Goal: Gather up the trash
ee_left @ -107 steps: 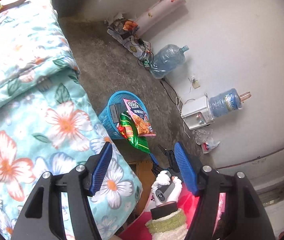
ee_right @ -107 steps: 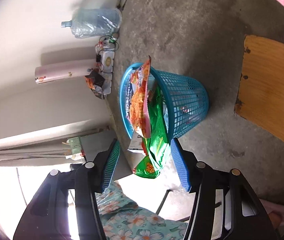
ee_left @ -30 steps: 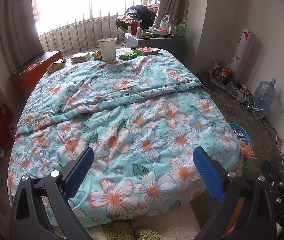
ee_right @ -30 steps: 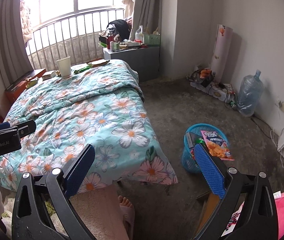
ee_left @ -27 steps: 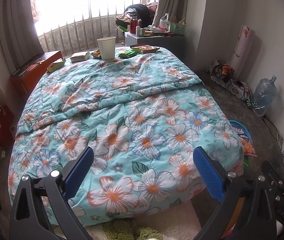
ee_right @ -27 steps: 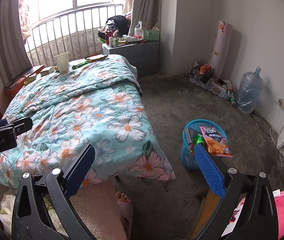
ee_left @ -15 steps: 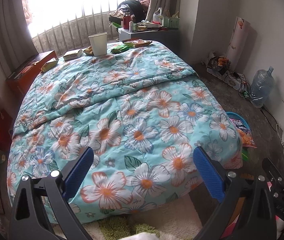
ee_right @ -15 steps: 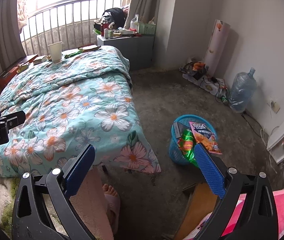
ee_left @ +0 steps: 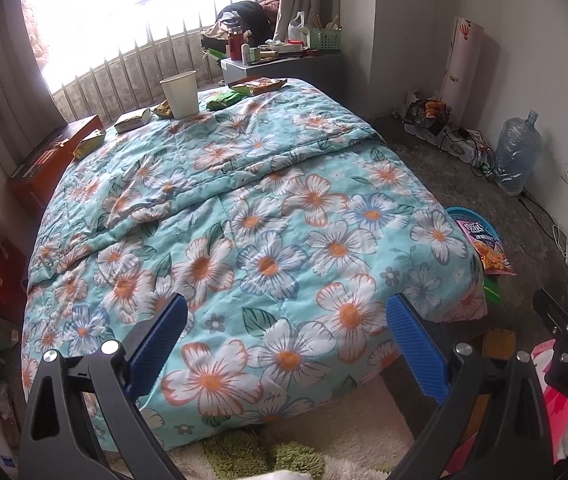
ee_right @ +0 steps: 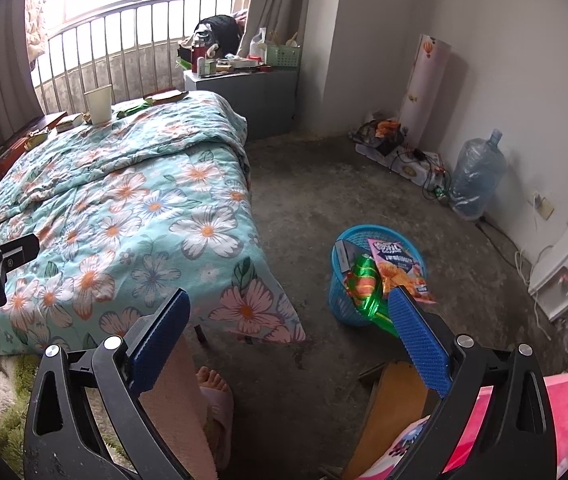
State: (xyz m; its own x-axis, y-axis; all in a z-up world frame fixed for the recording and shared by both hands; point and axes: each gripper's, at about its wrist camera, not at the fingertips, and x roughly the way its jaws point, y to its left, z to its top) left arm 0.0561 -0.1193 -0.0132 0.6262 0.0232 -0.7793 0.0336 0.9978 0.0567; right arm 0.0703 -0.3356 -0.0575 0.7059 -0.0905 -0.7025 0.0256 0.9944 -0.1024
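Note:
My left gripper (ee_left: 286, 322) is open and empty, held over the foot of the bed with the floral quilt (ee_left: 243, 216). My right gripper (ee_right: 288, 320) is open and empty, above the floor beside the bed. A blue trash basket (ee_right: 344, 304) stands on the floor with an orange snack bag (ee_right: 398, 268) and a green wrapper (ee_right: 366, 284) sticking out; its rim (ee_left: 462, 214) shows past the bed in the left view. At the far end of the bed lie a white paper cup (ee_left: 179, 94), green wrappers (ee_left: 225, 98), a snack bag (ee_left: 259, 85) and small boxes (ee_left: 131, 120).
A grey bedside table (ee_right: 243, 88) with clutter stands by the window. A water jug (ee_right: 476, 176), cables and a power strip (ee_right: 416, 164) lie along the right wall. A wooden board (ee_right: 388, 412) and pink cloth (ee_right: 544, 420) are at the right. My foot (ee_right: 211, 384) is on the floor.
Both grippers, once close over the basket, pulled back and turned to face the bed and room. In the last second both drifted slightly back; the bed and basket sit a little farther.

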